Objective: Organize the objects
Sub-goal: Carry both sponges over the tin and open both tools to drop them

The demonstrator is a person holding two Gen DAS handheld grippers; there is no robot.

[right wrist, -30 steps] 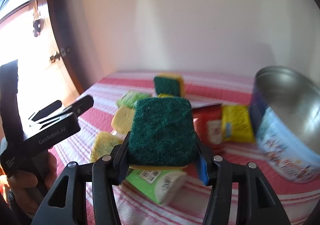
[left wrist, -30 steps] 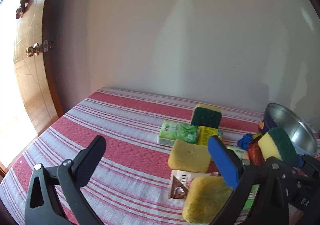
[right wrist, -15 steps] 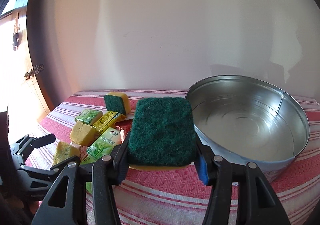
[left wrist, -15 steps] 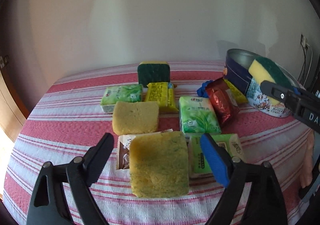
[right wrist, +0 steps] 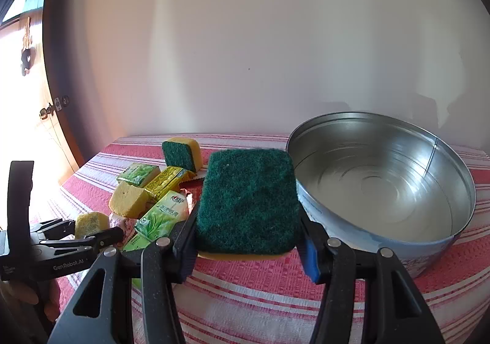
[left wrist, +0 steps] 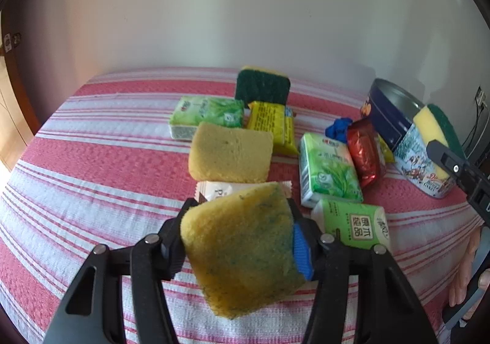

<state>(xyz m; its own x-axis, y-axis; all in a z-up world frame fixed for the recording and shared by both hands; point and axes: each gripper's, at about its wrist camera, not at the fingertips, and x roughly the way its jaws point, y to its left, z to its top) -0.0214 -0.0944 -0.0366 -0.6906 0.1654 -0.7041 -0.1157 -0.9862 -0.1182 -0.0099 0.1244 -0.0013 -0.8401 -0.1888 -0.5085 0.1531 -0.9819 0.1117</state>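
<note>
On the red-and-white striped cloth (left wrist: 101, 166), a woven, waffle-textured cover over the table, lies a loose cluster of soft things. Four sponges show: one porous yellow block (left wrist: 230, 151) lying flat, one yellow with a dark green scouring face (left wrist: 262, 87) standing at the far edge, and one in each gripper. Three glossy green tissue packs are there: one (left wrist: 206, 116) near the back, one (left wrist: 329, 170) in the middle and one (left wrist: 353, 223) nearest the camera. Among them sit a yellow foil packet (left wrist: 271, 123), a crinkled red foil packet (left wrist: 366, 152), a white sachet (left wrist: 226, 189) and a small blue crumpled item (left wrist: 338, 128).

The left gripper (left wrist: 240, 244) has just been closing; its black fingers, one with a ribbed blue pad (left wrist: 301, 244), now press both sides of a worn yellow sponge stained blue-green (left wrist: 242, 247), tilted and lifted off the cloth. The right gripper (right wrist: 248, 241) is clamped on a sponge with a coarse green scouring top and a thin yellow layer beneath (right wrist: 248, 201), held level just beside the round metal tin (right wrist: 382, 187). This tin is shiny and ribbed inside, its bottom bare, with a printed blue wall outside; it stands on the cloth at the right end of the cluster.

Behind the table rises a plain pale wall (right wrist: 260, 53); at the left a wooden door with a brass knob (right wrist: 46, 112) stands in bright daylight.
</note>
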